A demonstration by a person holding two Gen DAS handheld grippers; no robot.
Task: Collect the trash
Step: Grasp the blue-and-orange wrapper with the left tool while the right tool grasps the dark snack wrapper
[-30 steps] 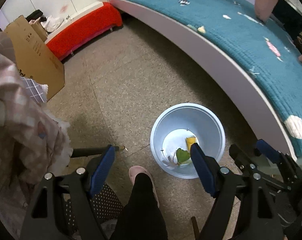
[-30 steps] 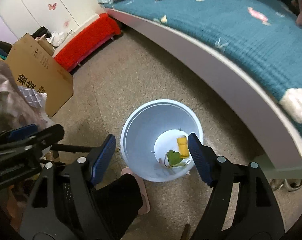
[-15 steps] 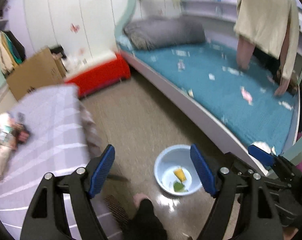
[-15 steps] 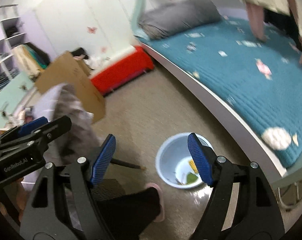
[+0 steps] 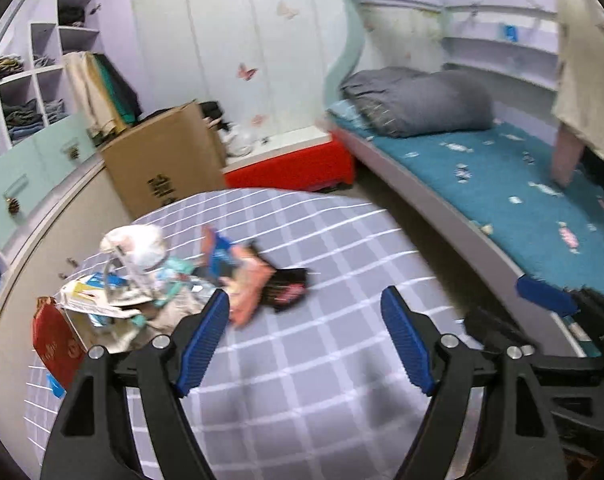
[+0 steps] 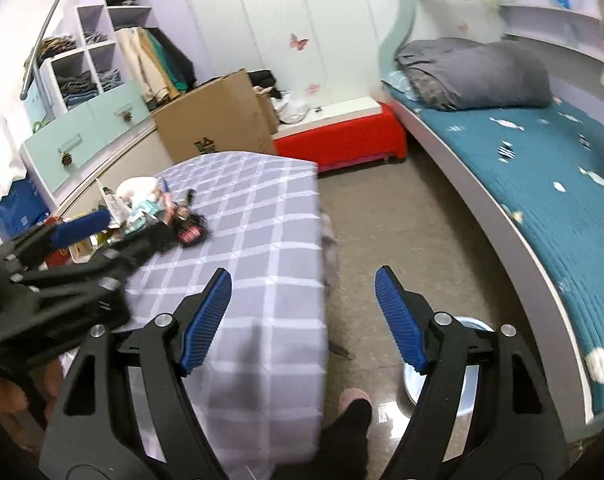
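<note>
2 grippers, your left (image 5: 304,342) and right (image 6: 302,320), are both spread wide and hold nothing. Your trash pile (image 5: 170,276) lies at the table's (image 5: 342,240) far left edge. The bin (image 6: 472,364) sits on the floor behind your right gripper, its contents hidden.

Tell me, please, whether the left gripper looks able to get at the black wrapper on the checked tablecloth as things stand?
Probably yes: the left gripper is open, and the black wrapper lies just ahead of its fingers on the checked tablecloth, with nothing between.
</note>
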